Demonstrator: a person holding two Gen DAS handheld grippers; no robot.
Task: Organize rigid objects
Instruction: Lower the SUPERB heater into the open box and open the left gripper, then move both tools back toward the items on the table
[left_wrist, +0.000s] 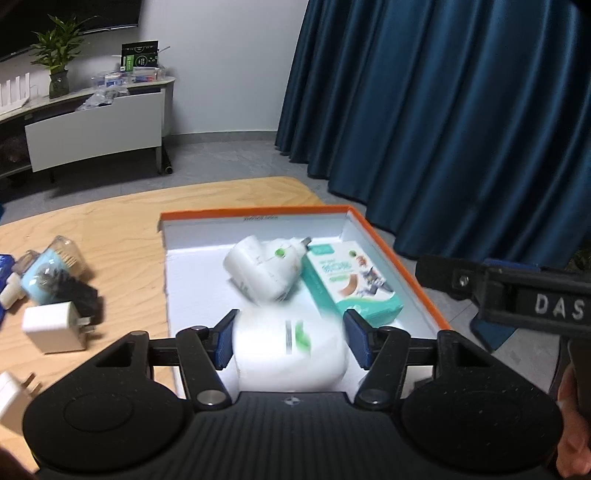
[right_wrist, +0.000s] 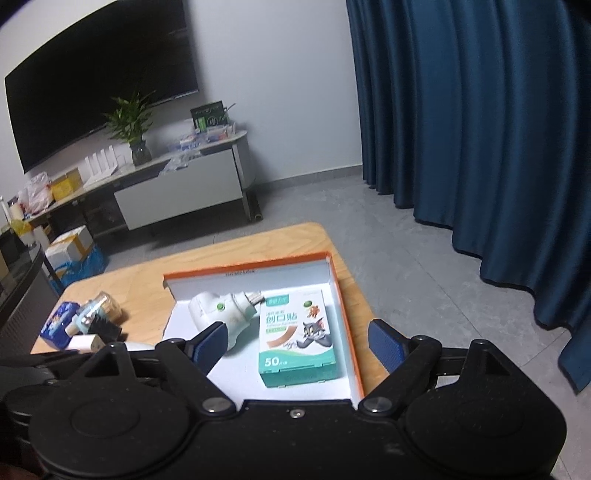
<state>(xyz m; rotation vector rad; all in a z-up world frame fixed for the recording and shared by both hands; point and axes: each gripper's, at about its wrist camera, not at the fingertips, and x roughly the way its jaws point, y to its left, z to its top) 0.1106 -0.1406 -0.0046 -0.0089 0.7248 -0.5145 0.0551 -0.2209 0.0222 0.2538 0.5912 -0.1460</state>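
An orange-rimmed white box (left_wrist: 402, 266) sits on the wooden table; it also shows in the right wrist view (right_wrist: 343, 295). Inside lie a white plug-in device (left_wrist: 262, 269) (right_wrist: 218, 314) and a teal bandage box (left_wrist: 351, 284) (right_wrist: 295, 339). My left gripper (left_wrist: 288, 339) is over the box's near end, its blue pads (left_wrist: 221, 343) open around a blurred white bottle with a green label (left_wrist: 288, 350), a gap showing on the right side. My right gripper (right_wrist: 295, 343) is open and empty above the box.
Left of the box on the table (left_wrist: 110, 229) lie white chargers (left_wrist: 55, 328), a black item (left_wrist: 77, 295), a light-blue bottle (left_wrist: 40, 277) and a clear jar (left_wrist: 68, 251). A TV cabinet (right_wrist: 177, 192) and blue curtain (right_wrist: 480, 147) stand beyond.
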